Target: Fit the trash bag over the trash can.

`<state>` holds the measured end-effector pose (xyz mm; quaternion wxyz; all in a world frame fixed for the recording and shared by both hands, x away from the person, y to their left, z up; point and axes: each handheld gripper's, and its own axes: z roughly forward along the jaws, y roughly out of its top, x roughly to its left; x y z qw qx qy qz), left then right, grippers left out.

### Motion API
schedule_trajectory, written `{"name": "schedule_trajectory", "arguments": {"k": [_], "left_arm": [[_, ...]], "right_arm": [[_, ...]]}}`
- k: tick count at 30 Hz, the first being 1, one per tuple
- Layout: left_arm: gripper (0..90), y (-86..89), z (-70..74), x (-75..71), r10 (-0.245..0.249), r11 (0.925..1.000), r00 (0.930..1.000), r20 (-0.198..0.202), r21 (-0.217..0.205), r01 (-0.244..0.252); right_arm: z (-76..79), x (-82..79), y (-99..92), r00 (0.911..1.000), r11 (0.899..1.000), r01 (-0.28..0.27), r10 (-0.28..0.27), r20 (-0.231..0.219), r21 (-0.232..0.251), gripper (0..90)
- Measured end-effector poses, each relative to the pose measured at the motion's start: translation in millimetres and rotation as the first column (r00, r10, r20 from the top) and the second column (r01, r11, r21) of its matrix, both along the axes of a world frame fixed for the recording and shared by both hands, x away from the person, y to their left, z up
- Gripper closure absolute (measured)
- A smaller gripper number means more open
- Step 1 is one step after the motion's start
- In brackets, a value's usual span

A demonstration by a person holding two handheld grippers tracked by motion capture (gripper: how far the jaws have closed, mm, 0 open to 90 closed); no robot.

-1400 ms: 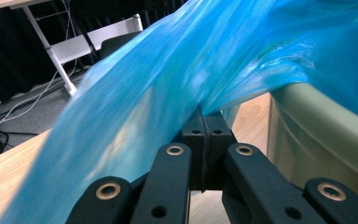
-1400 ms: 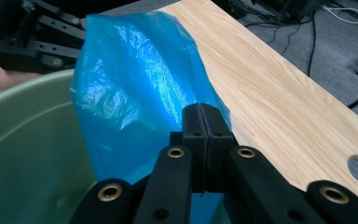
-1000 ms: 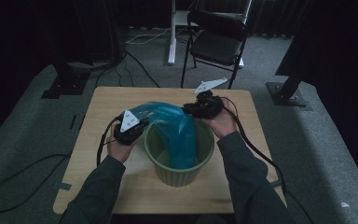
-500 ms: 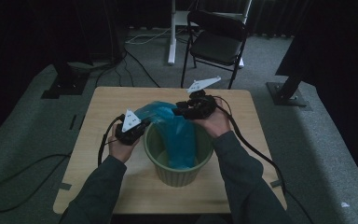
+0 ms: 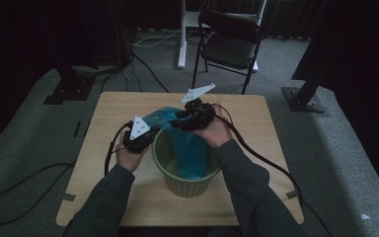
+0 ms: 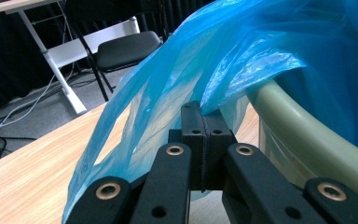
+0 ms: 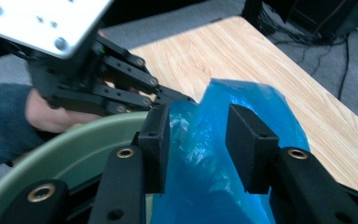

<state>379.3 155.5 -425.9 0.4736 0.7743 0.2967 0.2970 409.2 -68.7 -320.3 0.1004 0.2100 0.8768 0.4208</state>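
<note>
From the high view we saw a wooden table (image 5: 108, 106) with a green bin (image 5: 185, 177) standing toward its near edge, and a blue bag (image 5: 190, 148) hanging partly inside the bin and partly draped over its far-left rim. Our left gripper (image 5: 145, 139) sat just beside that rim, and our right gripper (image 5: 180, 120) hovered over the far edge of the bin, above the bag. That view was too dim and distant for us to read how either pair of jaws stood. It did give us the surroundings: a black folding chair (image 5: 232, 47) on the grey floor beyond the table, and cables (image 5: 15, 190) trailing across the floor at the left.

The left gripper view settled the first question. There our left gripper (image 6: 204, 123) had its jaws pressed tight together on a fold of the bag (image 6: 223, 60), right where the plastic came over the bin's rim (image 6: 289, 121). The table top (image 6: 37, 172) ran underneath.

The right gripper view showed what the other two could not. Our right gripper (image 7: 198, 140) had its jaws standing apart, having just been opening, with the bag (image 7: 205, 172) bulging up between them; the pads (image 7: 251, 147) did not squeeze it. Past them we saw the left gripper (image 7: 175, 98) from the front, its tips at the bag's edge, the bin's rim (image 7: 70, 149) curving below it.
</note>
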Motion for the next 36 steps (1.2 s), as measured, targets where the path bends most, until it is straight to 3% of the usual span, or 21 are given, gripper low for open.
{"name": "schedule_trajectory", "arguments": {"k": [5,8,17,20,22,26,36], "left_arm": [[89.6,0.8,-1.0,-1.0,-0.004,1.0,1.0,0.001,0.009,0.004],[89.6,2.1,-1.2,-1.4,-0.003,1.0,1.0,0.001,0.006,0.003],[89.7,6.6,-0.9,-3.5,-0.001,1.0,1.0,0.005,-0.001,0.001],[89.7,7.1,-1.2,-4.1,0.0,1.0,1.0,0.005,0.001,0.0],[89.7,7.7,-1.5,-4.3,0.002,1.0,1.0,0.004,-0.001,-0.002],[89.7,9.0,-1.6,-4.7,0.005,1.0,1.0,0.004,-0.002,-0.005],[89.7,17.9,-3.7,-3.2,0.031,0.9995,0.9995,-0.001,0.001,-0.031]], "right_arm": [[-5.6,5.3,2.0,0.9986,0.997,0.052,-0.052,0.013,-0.063,80.9],[-4.7,6.7,-5.2,0.9957,0.994,0.09,-0.089,0.025,-0.064,87.7],[-1.3,11.5,-43.5,0.9803,0.98,0.197,-0.197,0.013,-0.021,89.2],[-1.7,11.9,-47.5,0.979,0.979,0.204,-0.204,0.013,-0.016,89.2],[-3.9,11.6,-64.3,0.9727,0.973,0.232,-0.232,0.003,-0.001,89.3],[-7.1,11.2,-78.2,0.9668,0.967,0.255,-0.255,-0.014,0.009,89.4],[-15.5,10.2,-100.9,0.9539,0.954,0.299,-0.298,-0.034,0.008,89.3]]}}
